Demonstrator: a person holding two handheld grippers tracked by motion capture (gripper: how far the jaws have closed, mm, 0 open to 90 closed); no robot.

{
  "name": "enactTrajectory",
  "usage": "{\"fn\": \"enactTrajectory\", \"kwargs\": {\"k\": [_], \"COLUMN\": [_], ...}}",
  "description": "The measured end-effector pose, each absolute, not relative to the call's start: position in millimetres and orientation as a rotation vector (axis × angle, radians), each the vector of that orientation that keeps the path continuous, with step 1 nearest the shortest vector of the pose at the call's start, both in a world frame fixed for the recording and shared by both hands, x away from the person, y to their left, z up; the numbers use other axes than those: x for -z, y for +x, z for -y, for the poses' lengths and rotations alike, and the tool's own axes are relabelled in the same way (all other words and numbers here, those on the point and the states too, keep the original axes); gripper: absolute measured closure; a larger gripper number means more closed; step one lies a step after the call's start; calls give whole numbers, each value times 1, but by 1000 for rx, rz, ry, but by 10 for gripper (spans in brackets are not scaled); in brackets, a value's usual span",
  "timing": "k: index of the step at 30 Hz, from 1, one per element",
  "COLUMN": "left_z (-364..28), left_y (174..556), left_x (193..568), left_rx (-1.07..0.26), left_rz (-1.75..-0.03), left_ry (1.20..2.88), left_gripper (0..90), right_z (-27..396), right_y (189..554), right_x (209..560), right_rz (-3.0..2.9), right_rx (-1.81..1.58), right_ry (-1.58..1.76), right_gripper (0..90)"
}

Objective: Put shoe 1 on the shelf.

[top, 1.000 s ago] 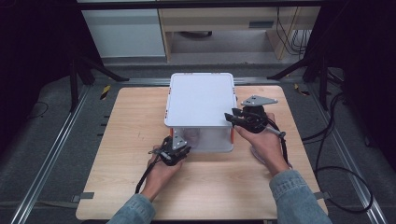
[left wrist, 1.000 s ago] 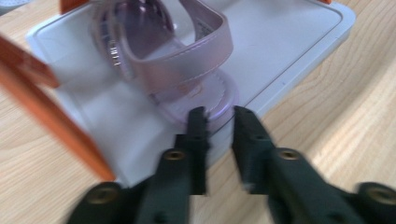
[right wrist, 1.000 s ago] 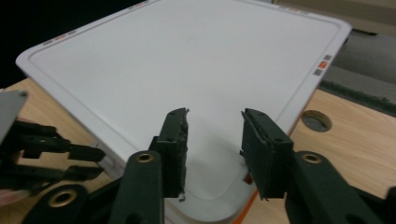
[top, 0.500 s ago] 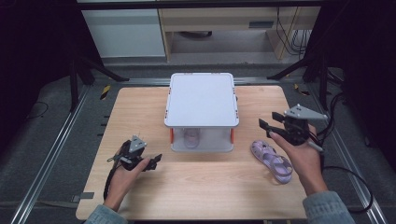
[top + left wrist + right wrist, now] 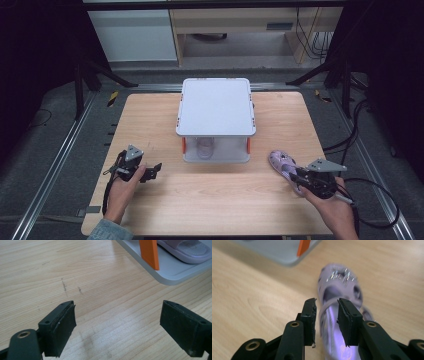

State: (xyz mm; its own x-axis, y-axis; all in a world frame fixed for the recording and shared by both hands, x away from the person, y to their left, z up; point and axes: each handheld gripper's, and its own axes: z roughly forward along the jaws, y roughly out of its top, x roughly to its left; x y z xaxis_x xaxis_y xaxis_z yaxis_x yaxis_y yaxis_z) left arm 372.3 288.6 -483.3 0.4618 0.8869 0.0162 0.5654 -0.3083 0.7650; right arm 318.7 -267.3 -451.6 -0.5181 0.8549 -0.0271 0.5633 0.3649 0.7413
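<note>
A purple sandal (image 5: 281, 162) (image 5: 339, 280) lies on the wooden table, right of a white two-level rack (image 5: 216, 106). My right gripper (image 5: 296, 177) (image 5: 327, 302) is at the sandal's near end, its jaws drawn close on the sandal's edge. A second purple sandal (image 5: 205, 146) (image 5: 185, 247) rests on the rack's lower shelf (image 5: 170, 272). My left gripper (image 5: 154, 171) (image 5: 117, 312) hovers low over bare wood to the front left of the rack, jaws wide open and holding nothing.
The rack has orange clips (image 5: 149, 252) (image 5: 303, 247) at its front corners and stands mid-table. The table (image 5: 150, 125) is edged by metal rails. Cables (image 5: 375, 200) trail off the right side. Cabinets stand beyond the far edge.
Both grippers pulled back from the rack's front. The sandal came to rest on the table at right; my right gripper rose away, then came down onto its near end. The left moved to front left.
</note>
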Motion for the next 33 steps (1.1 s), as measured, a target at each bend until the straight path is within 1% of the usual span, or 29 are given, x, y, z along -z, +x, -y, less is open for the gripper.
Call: {"fn": "enactTrajectory", "kwargs": {"k": [2, 3, 5, 6, 7, 11, 15, 16, 17, 18, 19, 20, 21, 24, 25, 26, 29, 30, 31, 33], "left_z": [-289, -289, -288, -288, -288, -289, -289, -289, -289, -289, -289, -289, -289, -289, -289, -289, -289, -289, -289, -289], "left_y": [372, 372, 372, 372, 372, 373, 372, 372, 372, 372, 372, 372, 372, 372, 372, 372, 372, 372, 372, 371], "left_x": [484, 484, 483, 483, 483, 483, 482, 482, 482, 482, 482, 482, 482, 482, 482, 482, 481, 481, 481, 481], "left_rx": [-579, -578, -580, -580, -581, -583, -585, -585, -586, -586, -587, -587, -585, -582, -582, -582, -583, -584, -583, -584], "left_rz": [-1208, -1207, -1202, -1202, -1201, -1202, -1202, -1202, -1202, -1202, -1202, -1202, -1201, -1200, -1200, -1199, -1196, -1195, -1195, -1194], "left_ry": [2006, 2007, 2004, 2004, 2008, 2007, 2008, 2008, 2009, 2009, 2008, 2008, 2006, 2009, 2009, 2009, 2006, 2006, 2005, 2008], "left_gripper": [124, 124, 124, 124, 124, 127, 127, 127, 127, 127, 127, 127, 127, 127, 127, 127, 127, 127, 127, 127], "right_z": [266, 266, 265, 265, 265, 260, 235, 235, 215, 215, 192, 192, 169, 138, 138, 119, 95, 95, 83, 75], "right_y": [319, 320, 323, 323, 325, 321, 310, 310, 306, 306, 304, 304, 303, 301, 301, 300, 296, 296, 293, 291], "right_x": [458, 462, 467, 467, 469, 462, 451, 451, 446, 446, 444, 444, 443, 444, 444, 447, 453, 453, 456, 461], "right_rz": [-2249, -2258, -2285, -2285, -2301, -2299, -2343, -2343, -2375, -2375, -2406, -2406, -2438, -2485, -2485, -2520, -2576, -2576, -2604, -2637], "right_rx": [-944, -937, -941, -941, -956, -1004, -1077, -1077, -1117, -1117, -1149, -1149, -1179, -1196, -1196, -1198, -1198, -1198, -1194, -1183], "right_ry": [1250, 1255, 1255, 1255, 1239, 1222, 1139, 1139, 1095, 1095, 1054, 1054, 1018, 982, 982, 961, 921, 921, 895, 878], "right_gripper": [689, 710, 791, 791, 850, 856, 856, 856, 856, 856, 856, 856, 856, 854, 854, 854, 854, 854, 850, 834]}}
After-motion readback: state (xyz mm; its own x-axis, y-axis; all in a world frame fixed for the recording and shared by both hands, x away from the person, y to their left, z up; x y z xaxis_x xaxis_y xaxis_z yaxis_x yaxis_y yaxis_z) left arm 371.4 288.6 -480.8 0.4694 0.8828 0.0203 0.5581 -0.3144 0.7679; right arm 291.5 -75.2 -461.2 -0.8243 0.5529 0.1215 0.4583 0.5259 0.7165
